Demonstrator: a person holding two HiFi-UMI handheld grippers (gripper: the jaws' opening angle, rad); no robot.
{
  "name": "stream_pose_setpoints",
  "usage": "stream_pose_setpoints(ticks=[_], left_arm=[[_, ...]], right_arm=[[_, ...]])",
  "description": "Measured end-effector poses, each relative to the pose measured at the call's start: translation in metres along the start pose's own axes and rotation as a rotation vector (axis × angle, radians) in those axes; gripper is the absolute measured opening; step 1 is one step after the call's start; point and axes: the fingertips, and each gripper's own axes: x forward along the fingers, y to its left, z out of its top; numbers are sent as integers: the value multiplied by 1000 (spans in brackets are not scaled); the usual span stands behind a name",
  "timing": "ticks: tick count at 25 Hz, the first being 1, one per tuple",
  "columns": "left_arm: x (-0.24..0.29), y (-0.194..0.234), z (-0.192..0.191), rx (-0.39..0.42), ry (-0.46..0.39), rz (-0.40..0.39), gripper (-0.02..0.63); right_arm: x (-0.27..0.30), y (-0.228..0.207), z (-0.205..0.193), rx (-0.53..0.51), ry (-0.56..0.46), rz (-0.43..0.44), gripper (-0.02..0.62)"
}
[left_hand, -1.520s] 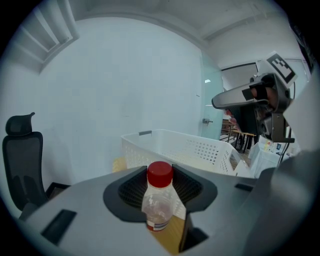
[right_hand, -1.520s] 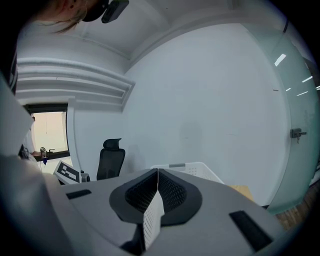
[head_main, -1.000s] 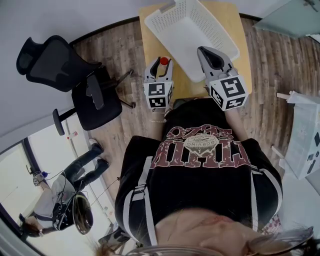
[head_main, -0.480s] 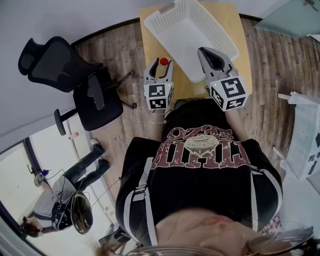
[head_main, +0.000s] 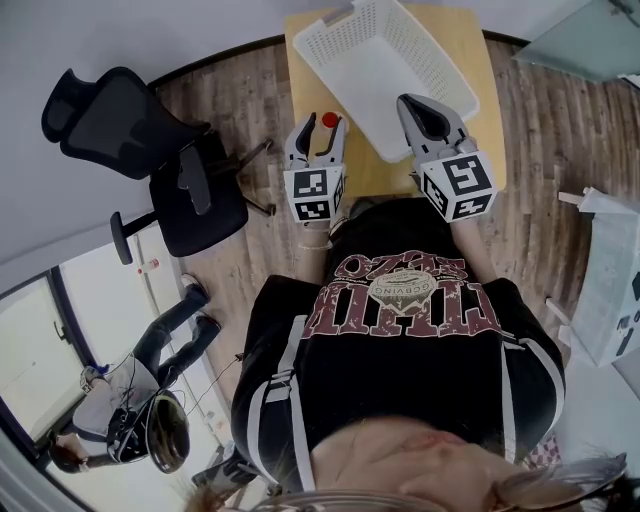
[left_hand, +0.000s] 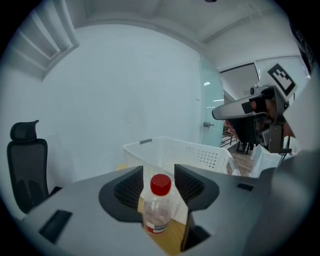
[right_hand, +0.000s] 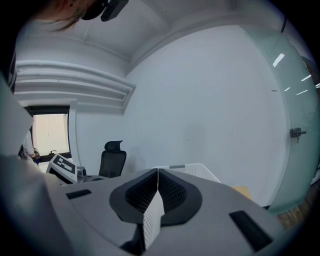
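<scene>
The left gripper (head_main: 318, 133) (left_hand: 158, 171) was released, jaws apart. A clear bottle (head_main: 328, 121) (left_hand: 158, 207) with a red cap stood upright between them on the wooden table (head_main: 466, 35). The pads did not appear to press it. The bottle was near the table's left edge, just beside the near left corner of the white perforated basket (head_main: 385, 60) (left_hand: 192, 152).

The right gripper (head_main: 421, 108) (right_hand: 158, 173) was clenched, jaws together with nothing between them. It hung over the basket's near right corner.

The table surface was light wood, most of it covered by the basket. The floor (head_main: 235, 90) was grey-brown planking. A black office chair (head_main: 110, 115) (left_hand: 27, 165) stood left of the table, well apart from the bottle. A plain white wall (left_hand: 125, 90) backed the table. A frosted glass partition (right_hand: 300, 125) with a door handle closed the right side. A second person (head_main: 130, 385) stood by a doorway at the lower left.
</scene>
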Motion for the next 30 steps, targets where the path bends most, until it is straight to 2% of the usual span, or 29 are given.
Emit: stream_pose_setpoints(ticks=[12, 20, 30], left_arm=[[-15, -4, 35, 20, -70, 9, 227], [-21, -12, 57, 10, -118, -13, 224], [-23, -26, 86, 53, -163, -35, 198]], right_arm=[[-6, 1, 6, 1, -22, 1, 18], [-9, 1, 7, 7, -35, -4, 18], [-9, -1, 12, 5, -45, -1, 18]])
